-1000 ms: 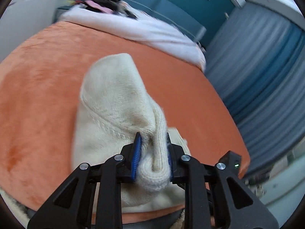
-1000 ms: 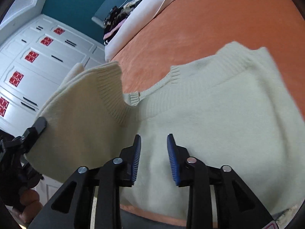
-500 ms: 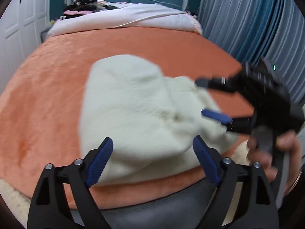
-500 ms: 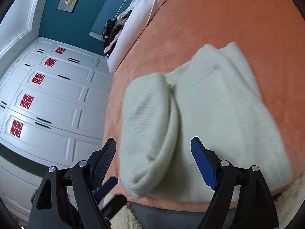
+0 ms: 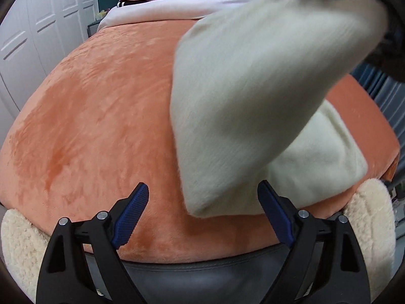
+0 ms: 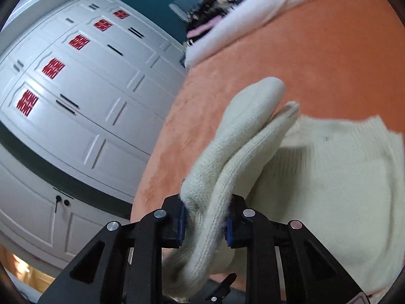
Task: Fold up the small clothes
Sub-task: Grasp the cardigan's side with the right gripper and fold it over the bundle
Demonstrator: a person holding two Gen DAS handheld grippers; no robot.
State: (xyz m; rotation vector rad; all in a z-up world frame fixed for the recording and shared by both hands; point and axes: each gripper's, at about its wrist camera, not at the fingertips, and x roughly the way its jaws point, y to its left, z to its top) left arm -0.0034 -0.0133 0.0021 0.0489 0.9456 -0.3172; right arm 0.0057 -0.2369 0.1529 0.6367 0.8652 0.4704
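Left gripper (image 5: 202, 210) fingers spread wide; right gripper (image 6: 205, 221) fingers clamped.

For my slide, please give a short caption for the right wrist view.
Right gripper shut on a bunched fold of the cream knit sweater, lifting it above the orange blanket.

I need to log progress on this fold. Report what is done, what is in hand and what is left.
Done: part of the cream knitted sweater already lies flat on the orange plush bedspread. In hand: the right claw is shut on a bunched layer of it, lifted above the flat part; the left claw is open and holds nothing. Left: lay the lifted part down and finish folding.
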